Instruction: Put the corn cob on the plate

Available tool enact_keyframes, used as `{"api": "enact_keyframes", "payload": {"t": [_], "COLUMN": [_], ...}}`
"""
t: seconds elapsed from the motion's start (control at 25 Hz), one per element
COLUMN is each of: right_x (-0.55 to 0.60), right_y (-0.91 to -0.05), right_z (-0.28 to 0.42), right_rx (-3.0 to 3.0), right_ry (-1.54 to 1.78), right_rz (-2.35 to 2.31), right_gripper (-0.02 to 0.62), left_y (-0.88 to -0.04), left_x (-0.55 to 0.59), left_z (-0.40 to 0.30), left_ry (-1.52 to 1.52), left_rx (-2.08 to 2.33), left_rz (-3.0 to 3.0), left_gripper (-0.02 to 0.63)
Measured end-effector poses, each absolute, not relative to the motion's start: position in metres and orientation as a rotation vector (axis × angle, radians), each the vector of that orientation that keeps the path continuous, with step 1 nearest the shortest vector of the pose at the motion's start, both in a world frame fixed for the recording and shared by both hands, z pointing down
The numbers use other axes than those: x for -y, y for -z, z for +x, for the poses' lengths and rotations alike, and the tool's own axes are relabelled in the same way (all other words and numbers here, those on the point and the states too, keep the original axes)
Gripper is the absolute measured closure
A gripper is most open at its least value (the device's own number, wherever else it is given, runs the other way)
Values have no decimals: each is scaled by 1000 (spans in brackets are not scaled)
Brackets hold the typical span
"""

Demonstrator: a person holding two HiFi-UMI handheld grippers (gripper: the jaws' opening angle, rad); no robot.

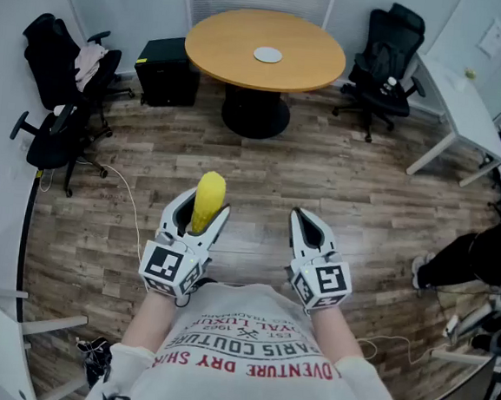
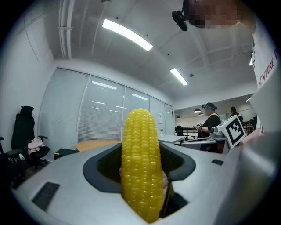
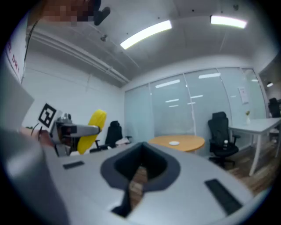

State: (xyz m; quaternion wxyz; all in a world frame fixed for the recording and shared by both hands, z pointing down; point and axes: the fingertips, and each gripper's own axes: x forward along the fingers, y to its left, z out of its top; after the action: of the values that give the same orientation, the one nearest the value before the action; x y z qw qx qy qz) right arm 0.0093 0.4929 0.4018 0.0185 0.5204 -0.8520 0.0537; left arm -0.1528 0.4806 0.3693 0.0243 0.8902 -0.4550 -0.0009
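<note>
My left gripper (image 1: 200,215) is shut on a yellow corn cob (image 1: 209,198), which stands upright between its jaws. In the left gripper view the corn cob (image 2: 140,162) fills the middle, pinched in the jaws' dark hollow. My right gripper (image 1: 302,218) is beside it at chest height, shut with nothing in it; its jaws meet in the right gripper view (image 3: 141,169). A small white plate (image 1: 267,55) lies on the round wooden table (image 1: 221,40) across the room, and the same plate (image 3: 174,143) shows far ahead of the right gripper.
Wood floor lies between me and the table. Black office chairs stand at left (image 1: 61,126) and back right (image 1: 386,63). A black box (image 1: 166,72) sits by the table's foot. A white desk (image 1: 464,100) and a seated person (image 1: 477,254) are at right.
</note>
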Motion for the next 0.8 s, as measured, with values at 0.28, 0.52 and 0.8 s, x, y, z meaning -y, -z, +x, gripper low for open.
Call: {"api": "enact_keyframes", "payload": {"t": [0.28, 0.52, 0.8], "right_x": [-491, -490, -490], "right_y": [-405, -411, -422], "right_z": [5, 13, 27], "right_rx": [2656, 2636, 2633], "right_ry": [-186, -234, -306], "right_rz": [1587, 1606, 1641], "right_gripper": [566, 566, 566], "left_y": [-370, -371, -380], "left_x": [-479, -477, -479], "left_z": [-153, -149, -139], "left_ry": [-9, 5, -8], "left_rx": [1409, 1407, 1390], "left_rz": [2755, 2742, 2713], "left_gripper": [325, 325, 325]}}
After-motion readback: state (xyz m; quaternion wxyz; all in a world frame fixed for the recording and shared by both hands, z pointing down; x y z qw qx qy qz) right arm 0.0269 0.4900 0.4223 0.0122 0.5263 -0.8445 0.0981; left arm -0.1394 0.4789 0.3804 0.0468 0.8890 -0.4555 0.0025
